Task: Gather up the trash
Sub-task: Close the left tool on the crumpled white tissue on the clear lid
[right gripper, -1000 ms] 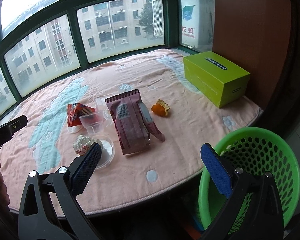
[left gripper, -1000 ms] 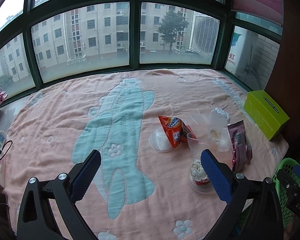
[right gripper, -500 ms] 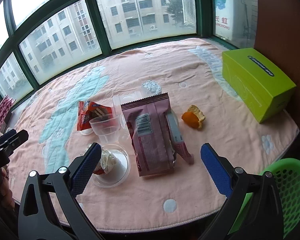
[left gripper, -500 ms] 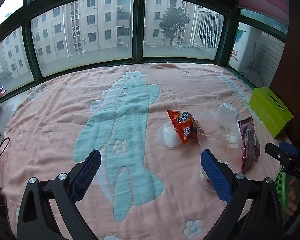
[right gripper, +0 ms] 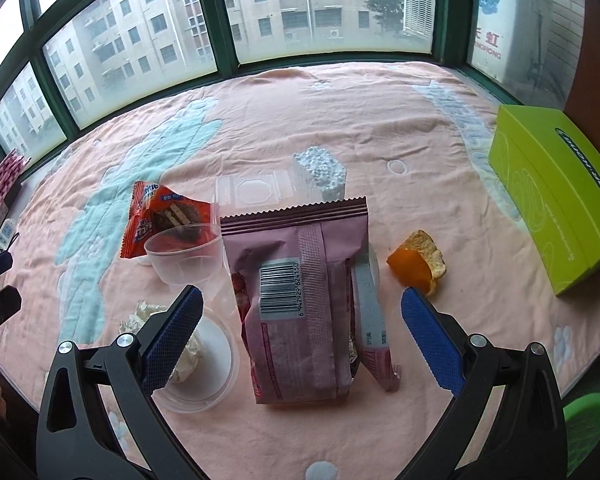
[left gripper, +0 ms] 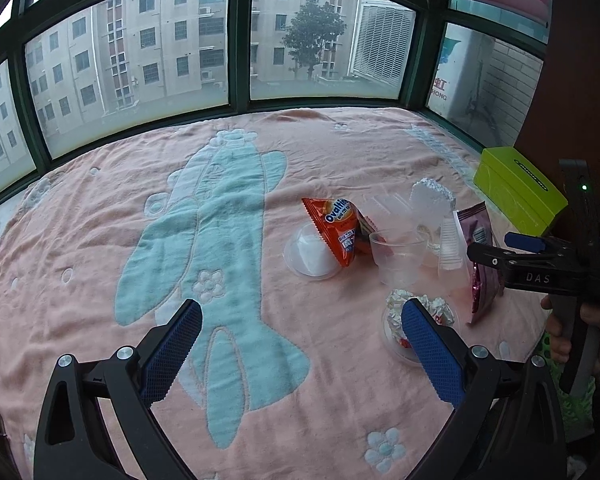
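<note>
A: What sits at the left of the pink blanket (right gripper: 380, 128)?

B: Mostly bare cloth with a pale blue pattern. The left gripper (left gripper: 300, 356) hovers over it with its blue pads spread wide and nothing between them.

A: And the trash?

B: Clustered right of centre. First an orange Ovaltine wrapper (left gripper: 338, 228) leaning on a clear dome lid (left gripper: 306, 254). Just right of that stands a clear plastic cup (right gripper: 186, 256), upright. Nearer the edge, a shallow clear dish (right gripper: 212, 364) holds crumpled foil (left gripper: 398, 300).

A: Further right?

B: A pink snack bag (right gripper: 300, 304) lies flat, barcode up, with a smaller pink packet (right gripper: 370, 320) touching its right side. Beyond them, far side, a flat clear tray (right gripper: 252, 190) and a white foam block (right gripper: 320, 172).

A: Where is the right gripper?

B: The right gripper (right gripper: 302, 338) hangs over the pink snack bag, pads wide apart on either side of it, touching nothing I can make out.

A: Anything past it?

B: An orange peel (right gripper: 418, 266) just right of the bag, then a green box (right gripper: 556, 196) at the far right. A green basket (right gripper: 588, 420) shows below the blanket's near right edge.
</note>
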